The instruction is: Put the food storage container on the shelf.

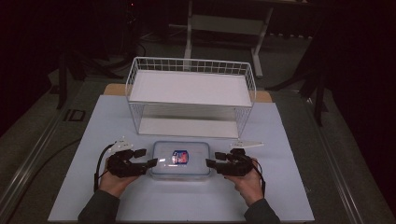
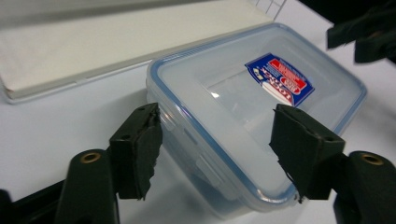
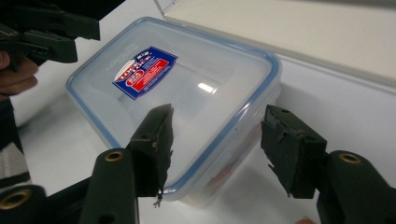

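Flanking the lidded container [image 1: 180,159] near the table's [image 1: 289,186] front edge: left gripper [image 1: 145,157] and right gripper [image 1: 213,160], jaws apart, seemingly clear of it.

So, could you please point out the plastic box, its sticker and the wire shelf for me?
plastic box [image 1: 163,169], high view, on its clear lid.
sticker [image 2: 280,80], left gripper view, on its red middle.
wire shelf [image 1: 189,62], high view, on its back rim.

Black left gripper [image 1: 145,157], black right gripper [image 1: 213,158], brass-ringed screw holes, ragged pads, trailing black cables; dark grey sleeves
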The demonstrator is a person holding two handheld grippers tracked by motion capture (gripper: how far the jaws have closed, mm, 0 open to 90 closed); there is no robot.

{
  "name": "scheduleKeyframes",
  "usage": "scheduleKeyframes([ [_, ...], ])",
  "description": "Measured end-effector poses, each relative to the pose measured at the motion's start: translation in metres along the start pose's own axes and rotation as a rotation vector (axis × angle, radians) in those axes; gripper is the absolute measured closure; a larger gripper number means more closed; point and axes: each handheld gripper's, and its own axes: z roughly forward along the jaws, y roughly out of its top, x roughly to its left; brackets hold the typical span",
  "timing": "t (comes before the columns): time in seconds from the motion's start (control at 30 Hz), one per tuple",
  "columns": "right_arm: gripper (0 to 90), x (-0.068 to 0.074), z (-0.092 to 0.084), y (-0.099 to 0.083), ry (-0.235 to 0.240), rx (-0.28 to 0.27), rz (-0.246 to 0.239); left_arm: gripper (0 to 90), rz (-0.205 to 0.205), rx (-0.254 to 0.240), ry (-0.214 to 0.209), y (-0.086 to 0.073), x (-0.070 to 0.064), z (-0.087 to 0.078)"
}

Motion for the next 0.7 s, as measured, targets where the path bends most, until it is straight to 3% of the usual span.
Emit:
scheduleKeyframes([
  [0.17,38.7,-0.005,0.009,-0.001,0.044,0.017,0.063,30.9,-0.049,0.031,-0.019,-0.002,0.005,0.010],
  [0.27,36.4,-0.008,0.013,-0.003,0.064,0.024,0.083,30.9,-0.052,0.047,-0.030,-0.003,0.005,0.015],
  [0.43,31.2,-0.015,0.020,-0.005,0.109,0.047,0.138,28.0,-0.093,0.049,-0.065,-0.003,0.009,0.020],
  [0.7,29.0,-0.019,0.027,-0.007,0.157,0.073,0.176,23.1,-0.171,0.069,-0.133,-0.004,0.017,0.028],
])
